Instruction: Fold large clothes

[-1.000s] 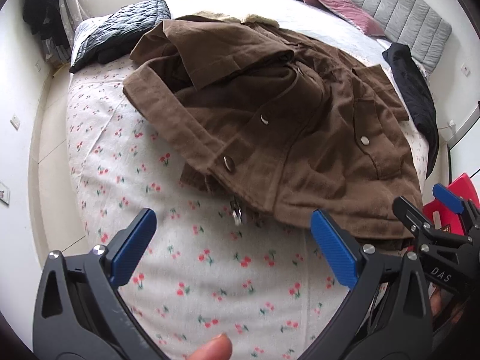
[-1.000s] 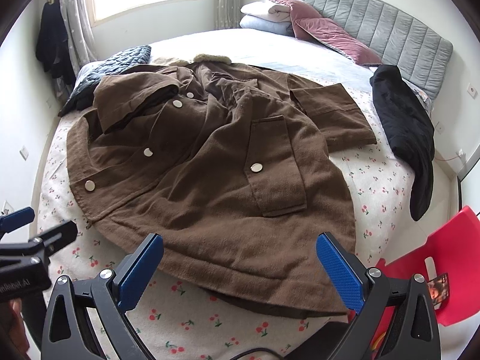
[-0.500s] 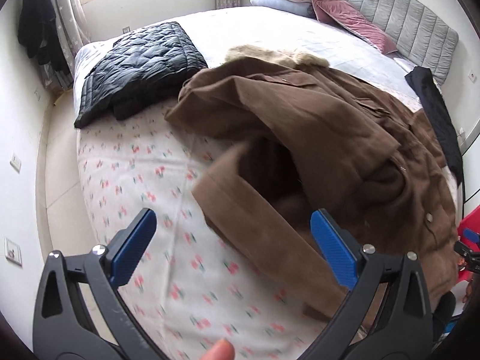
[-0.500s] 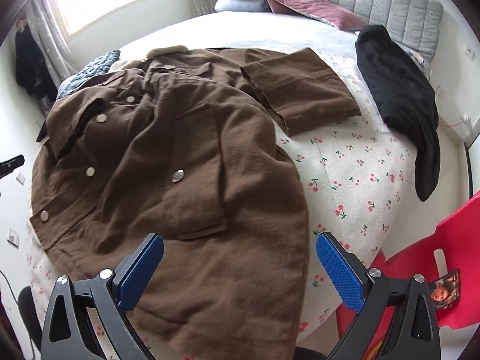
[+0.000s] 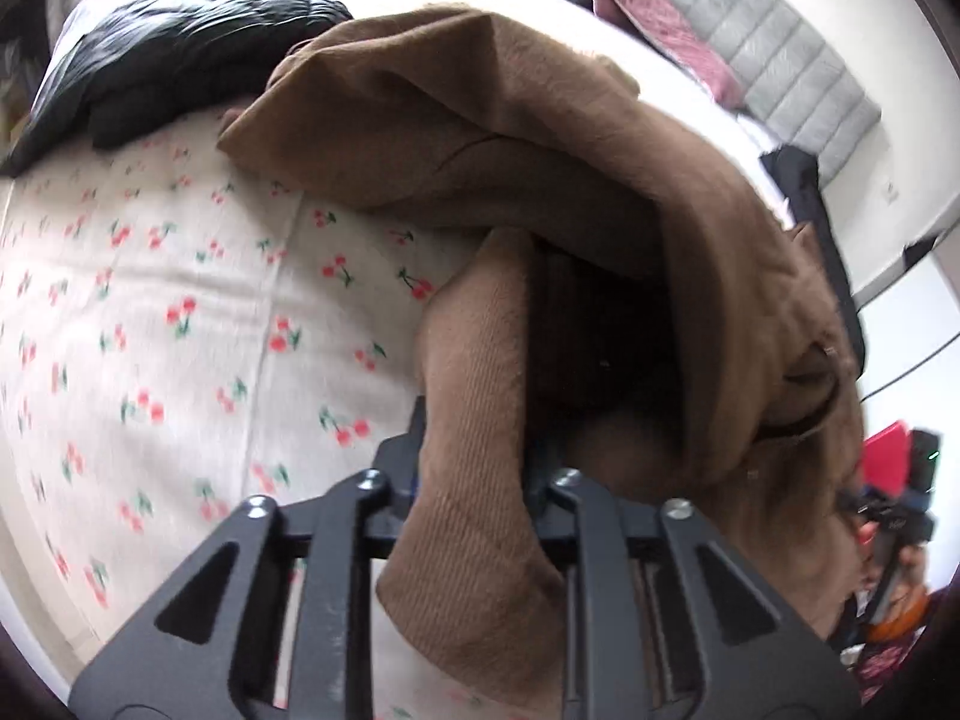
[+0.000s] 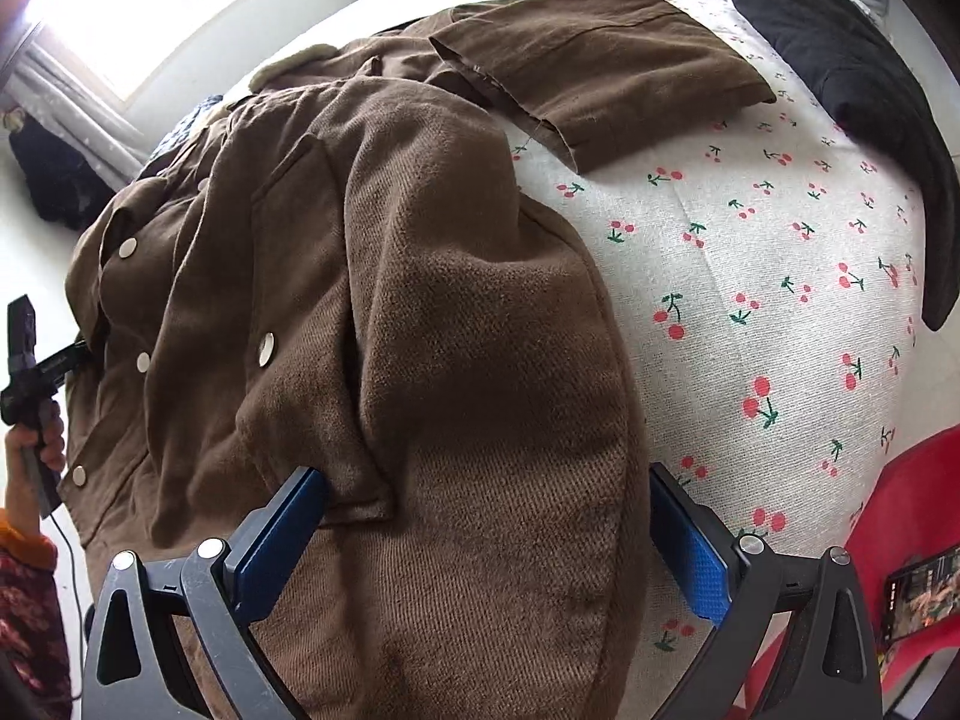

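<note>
A large brown coat (image 5: pixel 540 120) lies spread on the cherry-print bed sheet (image 5: pixel 150 330). My left gripper (image 5: pixel 474 468) has a fold of the coat's edge between its jaws, which are closing and pinch the cloth; the blue pads are hidden by fabric. In the right wrist view the coat (image 6: pixel 420 300) shows its front with metal buttons, one sleeve laid flat at the top. My right gripper (image 6: pixel 486 540) stands open low over the hem, which bulges between the two blue pads (image 6: pixel 288 534) without being pressed. A hand holds the left gripper (image 6: pixel 30 354) at the coat's far left side.
A black quilted jacket (image 5: pixel 180 18) lies at the back left of the bed, another black garment (image 6: pixel 840 60) along its right side. Pillows (image 5: pixel 660 18) and a grey headboard (image 5: pixel 780 60) are behind. A red chair (image 6: pixel 912 510) with a phone (image 6: pixel 918 594) stands beside the bed.
My left gripper moved in on the coat's edge and went from wide open to closed on it. My right gripper sank to the hem, still open.
</note>
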A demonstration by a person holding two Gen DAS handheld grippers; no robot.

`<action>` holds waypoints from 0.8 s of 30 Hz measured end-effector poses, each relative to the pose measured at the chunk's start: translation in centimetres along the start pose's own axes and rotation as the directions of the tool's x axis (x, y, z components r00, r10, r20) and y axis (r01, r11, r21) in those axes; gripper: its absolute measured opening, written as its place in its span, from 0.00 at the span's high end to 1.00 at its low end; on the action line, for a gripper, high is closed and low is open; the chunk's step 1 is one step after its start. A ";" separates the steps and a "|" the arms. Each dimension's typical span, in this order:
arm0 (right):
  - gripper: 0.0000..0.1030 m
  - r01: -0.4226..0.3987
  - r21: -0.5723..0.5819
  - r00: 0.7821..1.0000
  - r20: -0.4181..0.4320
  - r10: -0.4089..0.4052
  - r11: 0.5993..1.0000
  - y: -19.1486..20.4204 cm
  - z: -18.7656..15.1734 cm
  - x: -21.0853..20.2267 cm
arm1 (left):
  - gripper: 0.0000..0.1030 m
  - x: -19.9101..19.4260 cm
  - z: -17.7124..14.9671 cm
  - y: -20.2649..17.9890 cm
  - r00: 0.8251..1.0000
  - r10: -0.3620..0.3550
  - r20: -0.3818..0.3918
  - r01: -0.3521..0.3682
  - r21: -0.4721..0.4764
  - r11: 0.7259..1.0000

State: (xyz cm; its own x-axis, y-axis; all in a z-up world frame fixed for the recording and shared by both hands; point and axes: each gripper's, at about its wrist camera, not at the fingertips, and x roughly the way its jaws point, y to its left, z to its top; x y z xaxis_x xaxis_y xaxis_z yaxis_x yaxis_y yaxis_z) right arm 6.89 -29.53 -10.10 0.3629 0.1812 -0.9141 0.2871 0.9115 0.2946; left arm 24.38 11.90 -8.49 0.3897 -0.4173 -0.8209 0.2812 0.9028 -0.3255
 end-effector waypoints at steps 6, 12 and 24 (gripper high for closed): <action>0.00 0.001 -0.060 0.999 -0.047 -0.004 0.998 0.6 -1.2 -0.7 | 0.88 -6.5 -4.6 -3.7 0.999 -0.046 0.024 0.046 -0.024 0.999; 0.84 -0.154 0.016 0.988 -0.001 0.154 0.988 -1.6 -2.5 -3.2 | 0.88 -13.5 -8.7 -5.5 0.992 -0.096 0.081 0.098 -0.022 0.995; 0.91 -0.186 0.033 0.956 0.239 0.173 0.982 -4.5 0.0 -14.3 | 0.80 -17.5 -17.2 -6.5 0.990 -0.098 -0.098 0.099 0.009 0.995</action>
State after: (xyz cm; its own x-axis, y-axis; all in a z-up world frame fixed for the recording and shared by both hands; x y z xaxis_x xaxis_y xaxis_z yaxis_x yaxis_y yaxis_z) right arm 0.40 -36.20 1.67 0.6080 0.2422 -0.7561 0.2437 0.8494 0.4681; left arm 0.66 15.16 -0.08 0.2722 -0.4915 -0.8272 0.3266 0.8559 -0.4010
